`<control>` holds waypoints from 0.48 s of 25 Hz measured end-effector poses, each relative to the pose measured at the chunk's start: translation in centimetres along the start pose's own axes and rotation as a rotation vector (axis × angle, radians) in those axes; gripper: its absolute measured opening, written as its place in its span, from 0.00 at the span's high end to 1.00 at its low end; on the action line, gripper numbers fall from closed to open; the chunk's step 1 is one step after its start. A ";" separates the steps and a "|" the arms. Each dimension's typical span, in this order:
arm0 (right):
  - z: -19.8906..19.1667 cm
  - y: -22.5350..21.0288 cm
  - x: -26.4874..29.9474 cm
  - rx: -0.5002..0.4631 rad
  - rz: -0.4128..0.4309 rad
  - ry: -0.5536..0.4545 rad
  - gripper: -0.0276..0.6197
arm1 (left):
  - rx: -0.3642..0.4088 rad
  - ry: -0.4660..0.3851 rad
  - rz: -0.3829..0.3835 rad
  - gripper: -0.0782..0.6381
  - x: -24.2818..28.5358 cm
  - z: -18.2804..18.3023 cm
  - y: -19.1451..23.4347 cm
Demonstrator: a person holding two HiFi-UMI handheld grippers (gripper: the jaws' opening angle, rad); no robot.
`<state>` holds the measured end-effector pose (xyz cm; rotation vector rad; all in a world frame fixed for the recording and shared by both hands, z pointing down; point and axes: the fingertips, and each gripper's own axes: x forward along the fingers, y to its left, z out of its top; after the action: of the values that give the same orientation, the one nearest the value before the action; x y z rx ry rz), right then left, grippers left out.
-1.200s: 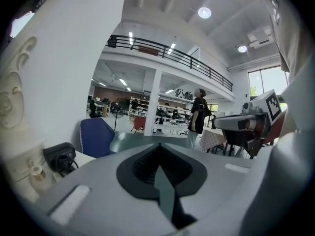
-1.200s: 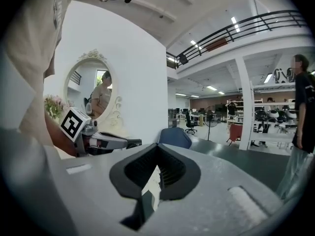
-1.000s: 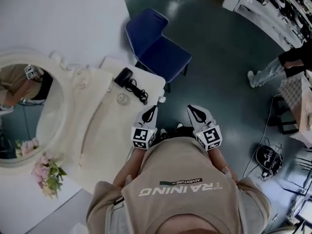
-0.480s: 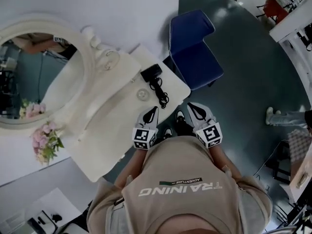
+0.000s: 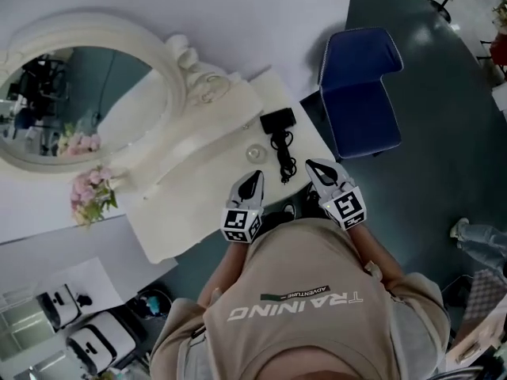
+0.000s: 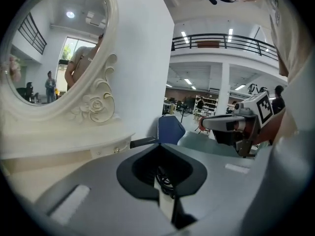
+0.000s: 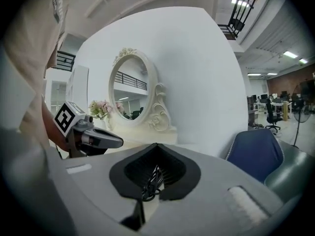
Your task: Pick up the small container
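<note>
Glassy, the container (image 5: 253, 153) toward the worktop's (image 5: 198, 212) right end looks light and slick, best pinched by its sides; left gripper (image 5: 254, 175) and right gripper (image 5: 311, 165) are pressed together, empty.

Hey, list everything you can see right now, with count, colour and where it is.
vanity table: one, cream, ahead of the person
oval mirror: one, cream frame, at the table's back
flowers: one bunch, pink, beside the mirror
small container: one, clear, near table's front edge
corded device: one, black, right of container
chair: one, blue, right of table
left gripper: one, grey, shut, empty
right gripper: one, grey, shut, empty
</note>
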<state>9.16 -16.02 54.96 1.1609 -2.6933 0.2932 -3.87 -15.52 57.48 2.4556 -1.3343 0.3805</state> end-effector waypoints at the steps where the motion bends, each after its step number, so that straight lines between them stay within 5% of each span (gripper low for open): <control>1: 0.1 -0.1 0.5 -0.005 0.019 -0.002 0.95 | -0.006 -0.002 0.021 0.87 -0.1 0.1 0.3; 7: 0.1 0.3 2.7 -0.018 0.111 0.008 0.95 | -0.022 -0.006 0.117 0.87 -0.9 -0.1 1.8; 12: 0.3 1.0 3.7 -0.032 0.137 0.026 0.95 | -0.015 -0.006 0.108 0.87 -1.0 -0.6 2.6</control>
<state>5.91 -18.01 55.52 0.9589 -2.7488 0.2827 -6.63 -15.83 58.06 2.3811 -1.4711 0.3880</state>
